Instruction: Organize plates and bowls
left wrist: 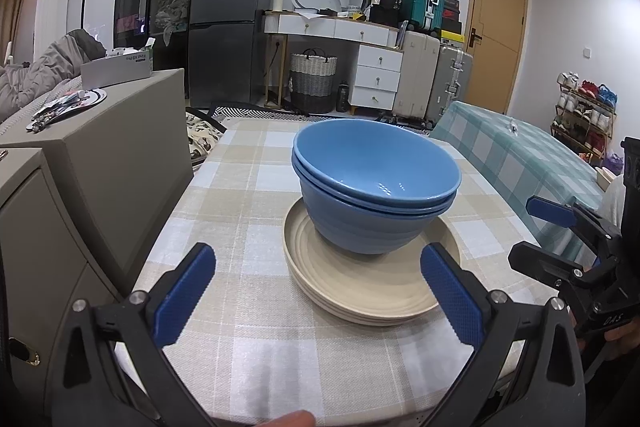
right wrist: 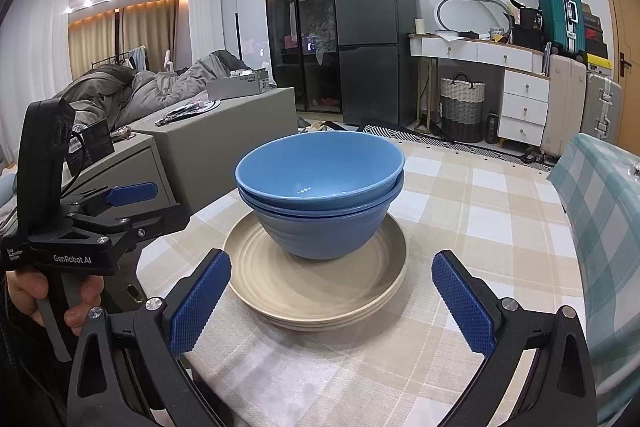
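Nesting: two blue bowls (right wrist: 320, 187) atop three beige plates (right wrist: 316, 291); both grippers' jaws spread, empty.

Two nested blue round bowls (left wrist: 376, 187) sit on a stack of beige ridged plates (left wrist: 360, 287); the stack rests on the checked-cloth bench (left wrist: 248, 187). A grey cabinet (left wrist: 112, 155) stands left of the bench; a dark fridge (left wrist: 232, 19) stands behind.

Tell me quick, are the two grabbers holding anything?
Left gripper: open, holding nothing, short of the plates.
Right gripper: open, holding nothing, also short of the plates and bowls.
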### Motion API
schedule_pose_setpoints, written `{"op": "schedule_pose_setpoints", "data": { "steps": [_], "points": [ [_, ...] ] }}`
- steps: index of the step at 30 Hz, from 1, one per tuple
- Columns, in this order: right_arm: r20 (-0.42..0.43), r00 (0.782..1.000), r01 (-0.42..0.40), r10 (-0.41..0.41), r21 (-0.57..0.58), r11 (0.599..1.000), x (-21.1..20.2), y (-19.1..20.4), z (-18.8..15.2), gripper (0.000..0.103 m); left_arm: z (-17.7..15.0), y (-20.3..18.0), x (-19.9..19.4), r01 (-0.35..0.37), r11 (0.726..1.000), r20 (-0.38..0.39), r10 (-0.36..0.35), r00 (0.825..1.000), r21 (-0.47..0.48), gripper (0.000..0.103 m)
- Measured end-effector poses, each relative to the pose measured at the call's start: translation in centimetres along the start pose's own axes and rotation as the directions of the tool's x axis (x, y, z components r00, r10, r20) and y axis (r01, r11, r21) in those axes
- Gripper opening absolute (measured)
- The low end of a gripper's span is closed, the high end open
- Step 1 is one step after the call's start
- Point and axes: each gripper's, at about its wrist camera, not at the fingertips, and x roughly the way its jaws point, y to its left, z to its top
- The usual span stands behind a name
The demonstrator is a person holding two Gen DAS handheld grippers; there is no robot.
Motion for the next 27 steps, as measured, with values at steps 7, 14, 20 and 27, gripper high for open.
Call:
{"op": "schedule_pose_setpoints", "data": {
  "steps": [7,14,20,27],
  "points": [
    [-0.001,1.0,0.001,-0.001,0.0,1.0,0.01,-0.01,-0.01,0.102,0.04,0.05,-0.04,0.0,1.0,0.001,0.0,1.0,-0.002,0.103],
    [-0.001,1.0,0.0,0.0,-0.001,1.0,0.0,-0.01,-0.02,0.102,0.07,0.09,-0.05,0.0,1.0,0.001,0.0,1.0,-0.003,0.103],
    [-0.002,1.0,0.0,0.0,-0.001,1.0,0.01,-0.01,-0.03,0.102,0.16,0.15,-0.09,-0.001,1.0,0.0,0.001,1.0,-0.004,0.103],
    [-0.001,1.0,0.0,0.0,-0.001,1.0,0.01,0.0,-0.04,0.102,0.11,0.28,-0.11,-0.001,1.0,-0.002,0.001,1.0,-0.01,0.103]
  ]
}}
